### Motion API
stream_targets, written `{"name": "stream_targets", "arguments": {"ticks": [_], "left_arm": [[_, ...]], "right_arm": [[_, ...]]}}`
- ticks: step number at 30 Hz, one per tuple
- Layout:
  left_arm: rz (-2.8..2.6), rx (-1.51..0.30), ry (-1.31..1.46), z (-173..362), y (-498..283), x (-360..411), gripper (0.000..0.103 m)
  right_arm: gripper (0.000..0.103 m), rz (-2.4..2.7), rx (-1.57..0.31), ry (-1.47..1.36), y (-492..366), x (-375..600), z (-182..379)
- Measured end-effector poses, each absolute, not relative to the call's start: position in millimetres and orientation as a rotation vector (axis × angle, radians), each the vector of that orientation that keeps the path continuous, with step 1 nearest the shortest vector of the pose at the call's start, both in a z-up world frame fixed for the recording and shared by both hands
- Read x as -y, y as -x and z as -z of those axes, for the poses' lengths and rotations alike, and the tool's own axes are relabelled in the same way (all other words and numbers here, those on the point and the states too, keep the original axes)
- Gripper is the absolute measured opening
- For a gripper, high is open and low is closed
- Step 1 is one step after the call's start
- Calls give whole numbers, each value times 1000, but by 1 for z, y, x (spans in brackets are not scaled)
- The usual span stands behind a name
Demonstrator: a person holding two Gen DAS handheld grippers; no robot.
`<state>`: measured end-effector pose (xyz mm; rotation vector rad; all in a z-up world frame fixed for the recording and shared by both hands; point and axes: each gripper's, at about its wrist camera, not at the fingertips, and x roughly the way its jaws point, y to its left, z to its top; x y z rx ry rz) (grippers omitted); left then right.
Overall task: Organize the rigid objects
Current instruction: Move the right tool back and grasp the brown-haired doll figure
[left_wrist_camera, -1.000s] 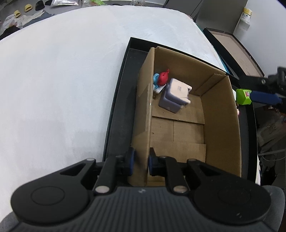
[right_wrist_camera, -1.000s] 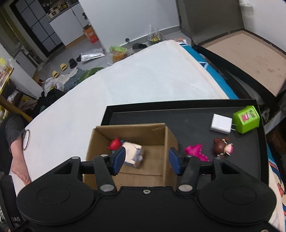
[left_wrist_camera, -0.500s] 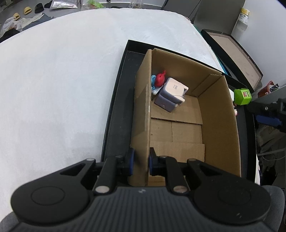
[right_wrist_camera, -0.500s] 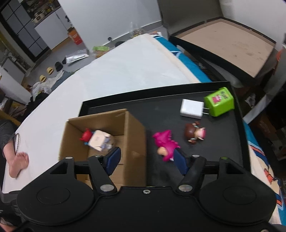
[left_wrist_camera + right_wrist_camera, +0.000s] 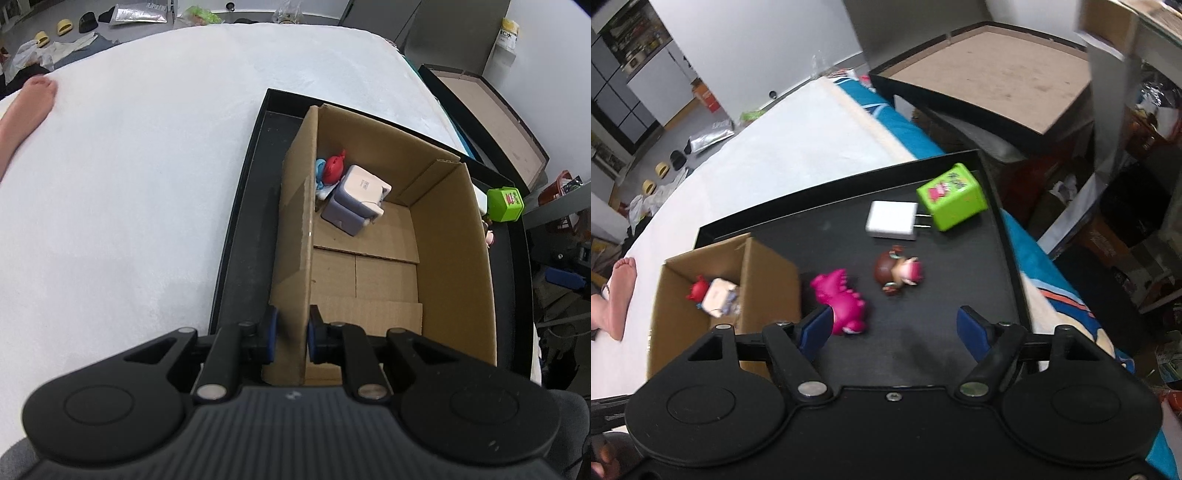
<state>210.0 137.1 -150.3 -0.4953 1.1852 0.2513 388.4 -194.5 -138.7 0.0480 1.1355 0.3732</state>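
I have my left tool (image 5: 290,338) pinched narrow on the near left wall of the box (image 5: 295,258), one blue pad outside the cardboard and one inside, tilted down so I look into the box from above. My right tool (image 5: 894,328) hangs over the tray (image 5: 1008,266) with its pads spread wide and nothing between them; its left pad sits just beside the dinosaur (image 5: 842,299). The mattress (image 5: 129,184) carries the tray, and the box stands upright at the tray's left end, open at the top. In the box's far left corner I see a pale cube (image 5: 354,199) leaning against a red and blue figure (image 5: 330,170); the rest of the box floor is bare cardboard. Outside the box, on the tray floor, the pink dinosaur lies nearest the box wall, a brown-haired doll (image 5: 897,271) lies just beyond it, and farther back a white charger (image 5: 892,220) rests with its prongs touching a green cube (image 5: 951,197) near the tray's far right corner.
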Motion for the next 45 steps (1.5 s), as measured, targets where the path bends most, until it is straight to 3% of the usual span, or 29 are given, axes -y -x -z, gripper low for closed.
{"name": "stream_targets", "arguments": {"ticks": [18,37,38,40,41,45], "left_arm": [[-233,-1209,479,151,-214,-133,15],[-201,-1304,450,164,-220,-129,15],[-198,-1305,451,164,-220,-129,15],[-196,-1307,450,164,-220,-130,15],[-195,-1308,450,164,-220,-130,15],[-191,-1309,448,164,-220,-130,15]], "right_arm": [[69,-337,-1202,-250,-425,221,189],[69,-326,-1233,-27,-451,155,206],[67,-324,-1234,-4,-451,151,208],[47,-313,-1241,41,-450,147,213],[44,-310,-1250,52,-451,146,215],[43,-311,-1231,51,-444,151,210]]}}
